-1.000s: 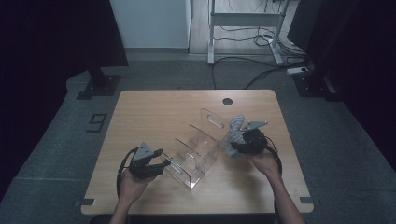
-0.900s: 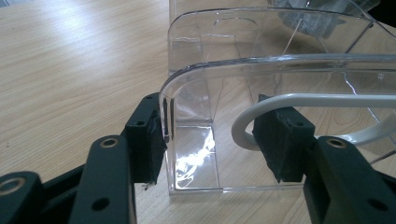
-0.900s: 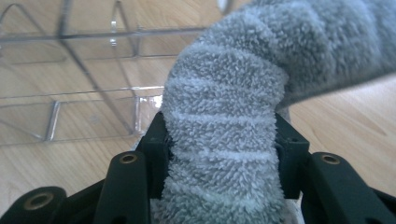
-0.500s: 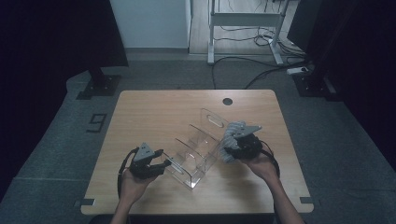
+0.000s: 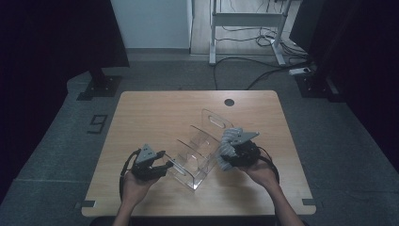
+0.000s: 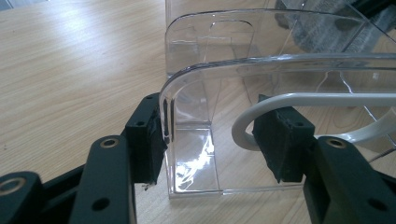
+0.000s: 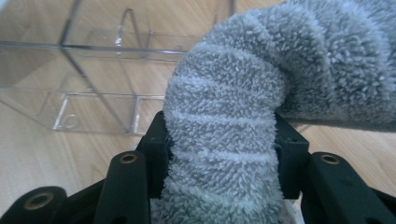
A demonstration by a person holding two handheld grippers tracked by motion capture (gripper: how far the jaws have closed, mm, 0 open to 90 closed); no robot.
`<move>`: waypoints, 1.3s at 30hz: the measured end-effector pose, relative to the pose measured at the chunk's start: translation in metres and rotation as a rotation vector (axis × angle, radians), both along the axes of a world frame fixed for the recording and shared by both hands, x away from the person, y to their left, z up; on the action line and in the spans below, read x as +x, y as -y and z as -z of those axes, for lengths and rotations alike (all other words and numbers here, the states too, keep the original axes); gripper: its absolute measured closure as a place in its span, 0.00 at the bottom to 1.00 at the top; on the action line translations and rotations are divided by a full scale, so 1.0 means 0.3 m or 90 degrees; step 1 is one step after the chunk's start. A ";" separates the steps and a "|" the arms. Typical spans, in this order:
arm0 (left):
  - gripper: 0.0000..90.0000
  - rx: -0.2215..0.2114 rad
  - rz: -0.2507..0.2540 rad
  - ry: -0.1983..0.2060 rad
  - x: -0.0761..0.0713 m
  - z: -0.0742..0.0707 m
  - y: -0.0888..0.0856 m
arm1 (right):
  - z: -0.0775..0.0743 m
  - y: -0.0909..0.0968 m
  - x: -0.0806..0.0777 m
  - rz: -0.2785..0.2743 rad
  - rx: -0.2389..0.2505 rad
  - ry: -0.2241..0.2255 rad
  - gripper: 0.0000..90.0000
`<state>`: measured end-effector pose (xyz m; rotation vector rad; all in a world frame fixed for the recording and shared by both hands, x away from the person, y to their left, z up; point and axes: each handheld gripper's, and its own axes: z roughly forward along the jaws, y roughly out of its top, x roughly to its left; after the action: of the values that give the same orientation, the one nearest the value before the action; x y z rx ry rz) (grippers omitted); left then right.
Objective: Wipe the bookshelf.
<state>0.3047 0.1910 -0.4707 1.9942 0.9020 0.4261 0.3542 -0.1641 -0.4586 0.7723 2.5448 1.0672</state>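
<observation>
A clear acrylic organizer (image 5: 197,150) with several upright dividers lies slantwise on the wooden table (image 5: 155,113). My left gripper (image 5: 159,167) is at its near-left end. In the left gripper view its pads clamp the end panel (image 6: 280,60), one on the outer edge and one at the white-edged handle cut-out. My right gripper (image 5: 227,159) is at the organizer's right side, shut on a grey fluffy cloth (image 5: 229,137). In the right gripper view the cloth (image 7: 233,93) bulges up between the jaws, with the organizer (image 7: 93,84) just beyond.
A round black hole (image 5: 229,101) sits near the table's far edge. On the floor beyond the table are a white desk frame (image 5: 244,19) with cables and a black stand base (image 5: 99,87).
The right hand has carried the cloth a little left and nearer, up against the organizer's right side. The left gripper and the organizer have kept still.
</observation>
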 end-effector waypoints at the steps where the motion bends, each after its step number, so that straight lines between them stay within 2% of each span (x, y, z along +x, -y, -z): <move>1: 0.50 0.000 -0.001 -0.001 0.000 0.000 0.001 | 0.000 -0.003 -0.003 -0.001 0.001 0.000 0.57; 21: 0.50 0.001 -0.017 0.003 -0.006 0.001 0.021 | -0.008 -0.063 -0.091 -0.059 0.026 -0.016 0.57; 29: 0.50 0.004 -0.028 0.006 -0.010 0.002 0.032 | -0.012 -0.099 -0.147 -0.089 0.039 -0.026 0.57; 39: 0.50 0.005 -0.036 0.006 -0.013 0.003 0.038 | -0.021 -0.151 -0.219 -0.130 0.039 -0.025 0.57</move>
<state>0.3009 0.1795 -0.4715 1.9756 0.9541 0.4714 0.2886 -0.1187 -0.4524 0.5626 2.6807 1.2083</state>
